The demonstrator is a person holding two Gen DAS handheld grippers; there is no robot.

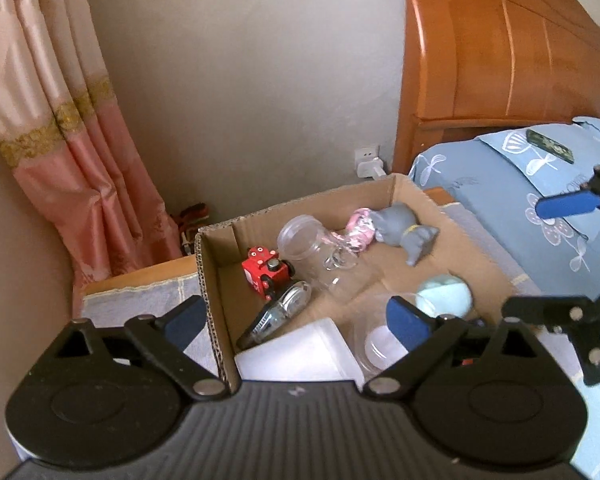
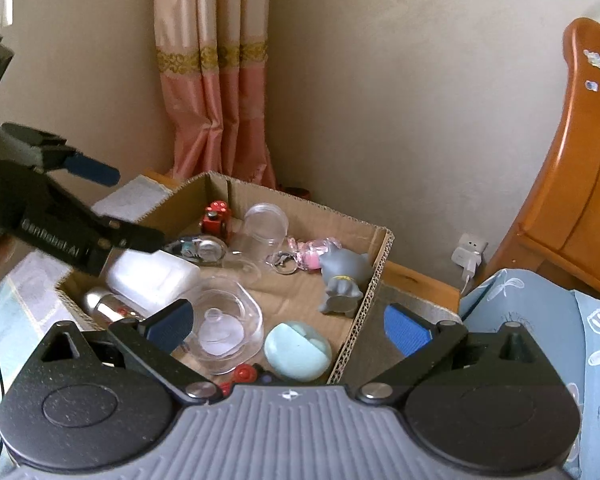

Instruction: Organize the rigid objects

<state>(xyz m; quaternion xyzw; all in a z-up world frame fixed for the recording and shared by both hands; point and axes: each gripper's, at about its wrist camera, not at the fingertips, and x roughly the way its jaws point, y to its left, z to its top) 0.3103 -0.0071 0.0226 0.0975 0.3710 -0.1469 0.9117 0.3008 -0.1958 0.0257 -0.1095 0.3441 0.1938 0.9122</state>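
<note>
Cardboard box [image 2: 376, 264], holding grey figurine [image 2: 342, 276] and mint case [image 2: 298, 350]: directly below-ahead of right gripper [image 2: 288, 326] and left gripper [image 1: 296, 318], jaws wide, empty.

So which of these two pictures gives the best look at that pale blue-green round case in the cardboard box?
The right wrist view: the pale blue-green round case lies unobstructed in the cardboard box. In the left wrist view, the case is partly hidden behind a blue gripper finger.

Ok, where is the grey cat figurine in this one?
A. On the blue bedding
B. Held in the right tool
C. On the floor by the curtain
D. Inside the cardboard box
D: the grey cat figurine lies inside the cardboard box, near its far corner beside the pink keychain.
</note>
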